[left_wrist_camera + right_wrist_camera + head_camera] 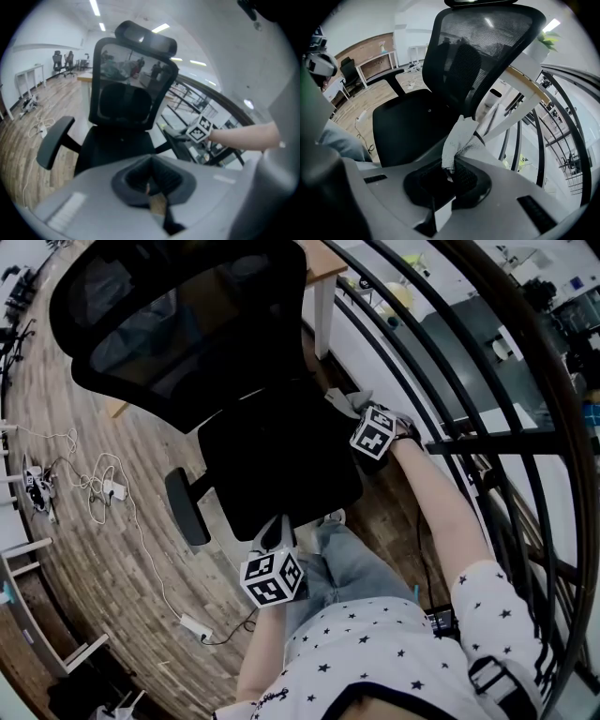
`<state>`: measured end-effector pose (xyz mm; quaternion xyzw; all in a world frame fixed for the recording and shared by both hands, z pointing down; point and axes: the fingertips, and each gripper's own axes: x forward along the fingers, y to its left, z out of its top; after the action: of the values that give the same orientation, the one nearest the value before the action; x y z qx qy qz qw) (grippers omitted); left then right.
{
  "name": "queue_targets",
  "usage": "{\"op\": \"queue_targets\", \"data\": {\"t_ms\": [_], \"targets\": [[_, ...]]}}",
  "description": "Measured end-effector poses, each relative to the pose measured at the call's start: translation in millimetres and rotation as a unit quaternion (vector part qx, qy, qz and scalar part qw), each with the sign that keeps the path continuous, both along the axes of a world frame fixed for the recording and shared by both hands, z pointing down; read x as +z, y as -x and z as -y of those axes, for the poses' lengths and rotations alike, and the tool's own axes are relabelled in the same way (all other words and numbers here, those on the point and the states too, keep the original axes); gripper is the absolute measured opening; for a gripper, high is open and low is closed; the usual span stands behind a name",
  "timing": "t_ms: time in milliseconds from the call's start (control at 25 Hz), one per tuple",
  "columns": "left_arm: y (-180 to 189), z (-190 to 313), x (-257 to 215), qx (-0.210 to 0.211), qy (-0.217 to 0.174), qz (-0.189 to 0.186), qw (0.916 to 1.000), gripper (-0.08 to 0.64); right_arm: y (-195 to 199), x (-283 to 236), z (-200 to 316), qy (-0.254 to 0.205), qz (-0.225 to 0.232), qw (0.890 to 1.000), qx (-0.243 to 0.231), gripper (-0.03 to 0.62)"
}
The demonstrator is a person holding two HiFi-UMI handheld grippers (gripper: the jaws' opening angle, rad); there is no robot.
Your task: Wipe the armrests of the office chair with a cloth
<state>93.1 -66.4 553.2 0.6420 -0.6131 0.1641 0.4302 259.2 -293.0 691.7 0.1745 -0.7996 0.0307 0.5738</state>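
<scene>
Closest in, the left gripper (149, 186) hangs by the seat's front edge, its jaws closed on nothing. There is one office chair (281, 460) with two armrests. The free armrest (187, 507) faces open wood floor (94, 549), while the other armrest (177, 143) sits close beside the black railing (450, 381). There the right gripper (446, 176) is clamped on one white cloth (457, 138).

Office chair (281, 460) mid-floor, backrest on far side, seat front toward person's knees. Right gripper (447, 176) at chair's right side, by right armrest (176, 143); cloth (457, 140) between its jaws. Left gripper (152, 180) just before seat's front edge. Left armrest (187, 507) left of seat. Railing (450, 381) right of chair. Cables (94, 484) on floor, well left.
</scene>
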Motion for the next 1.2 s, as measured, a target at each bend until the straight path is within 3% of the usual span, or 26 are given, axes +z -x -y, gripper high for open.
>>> {"op": "queue_targets", "data": {"t_ms": [1200], "targets": [[-11.9, -21.6, -7.7, 0.019, -0.018, -0.005, 0.9996, 0.003, -28.0, 2.8, -73.4, 0.015, -0.019, 1.000, -0.008, 0.028]]}}
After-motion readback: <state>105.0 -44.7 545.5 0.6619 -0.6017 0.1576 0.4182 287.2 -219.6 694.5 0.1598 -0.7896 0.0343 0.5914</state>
